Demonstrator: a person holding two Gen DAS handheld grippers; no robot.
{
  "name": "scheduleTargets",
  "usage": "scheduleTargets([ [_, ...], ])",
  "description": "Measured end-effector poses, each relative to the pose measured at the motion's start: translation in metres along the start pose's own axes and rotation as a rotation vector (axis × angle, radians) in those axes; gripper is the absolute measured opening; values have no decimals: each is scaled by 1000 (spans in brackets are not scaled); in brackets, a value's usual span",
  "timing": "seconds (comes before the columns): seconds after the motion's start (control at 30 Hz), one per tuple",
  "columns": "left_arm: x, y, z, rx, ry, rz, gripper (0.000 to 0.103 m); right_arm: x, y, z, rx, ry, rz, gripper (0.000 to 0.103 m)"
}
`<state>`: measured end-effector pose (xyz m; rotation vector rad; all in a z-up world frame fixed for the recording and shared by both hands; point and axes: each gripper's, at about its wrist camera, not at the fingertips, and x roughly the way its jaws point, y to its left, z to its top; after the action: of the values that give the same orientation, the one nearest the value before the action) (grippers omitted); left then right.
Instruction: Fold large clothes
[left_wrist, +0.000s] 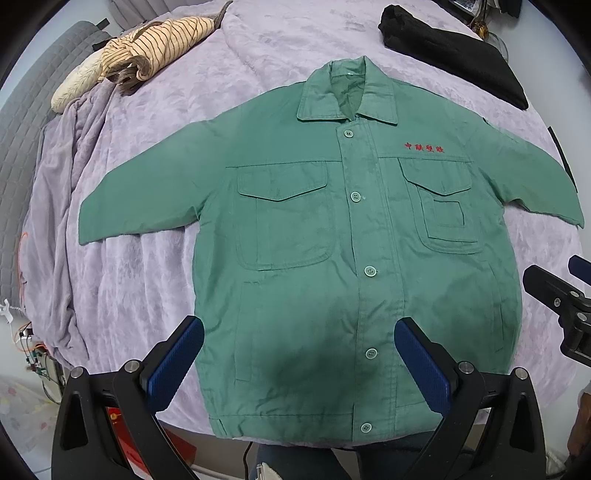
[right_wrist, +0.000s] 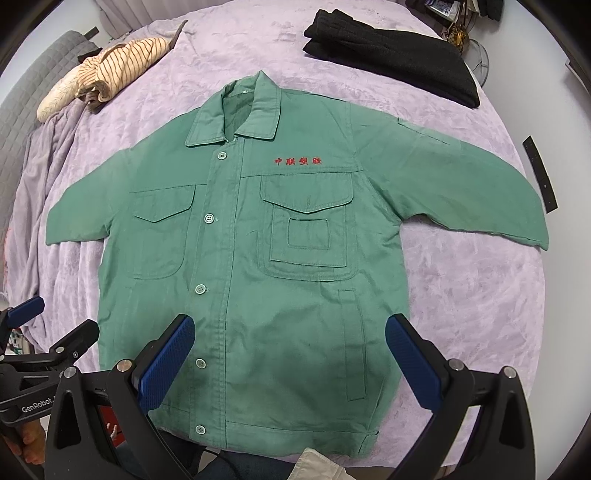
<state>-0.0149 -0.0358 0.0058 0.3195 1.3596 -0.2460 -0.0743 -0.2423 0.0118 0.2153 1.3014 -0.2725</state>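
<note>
A green buttoned work jacket (left_wrist: 314, 229) with red embroidered characters lies flat, front up, on a lilac blanket, sleeves spread to both sides and collar at the far end; it also shows in the right wrist view (right_wrist: 258, 240). My left gripper (left_wrist: 299, 354) is open and empty, held above the jacket's lower hem, left of the button placket. My right gripper (right_wrist: 290, 350) is open and empty above the hem's right half. The right gripper also shows at the right edge of the left wrist view (left_wrist: 561, 295), and the left gripper shows at the left edge of the right wrist view (right_wrist: 44, 332).
The lilac blanket (left_wrist: 166, 266) covers the bed. A striped beige garment (left_wrist: 147, 48) lies bundled at the far left. A folded black garment (right_wrist: 399, 51) lies at the far right. A grey quilted surface (left_wrist: 22, 110) borders the left. The bed's near edge runs just below the hem.
</note>
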Motion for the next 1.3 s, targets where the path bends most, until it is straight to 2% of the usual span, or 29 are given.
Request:
scheduleTargets([
  [1.07, 6, -5, 3, 4, 9, -27, 103, 7, 2, -2, 7, 35, -9, 103],
  [1.3, 4, 1, 4, -21, 3, -29, 103, 7, 4, -2, 7, 40, -4, 103],
])
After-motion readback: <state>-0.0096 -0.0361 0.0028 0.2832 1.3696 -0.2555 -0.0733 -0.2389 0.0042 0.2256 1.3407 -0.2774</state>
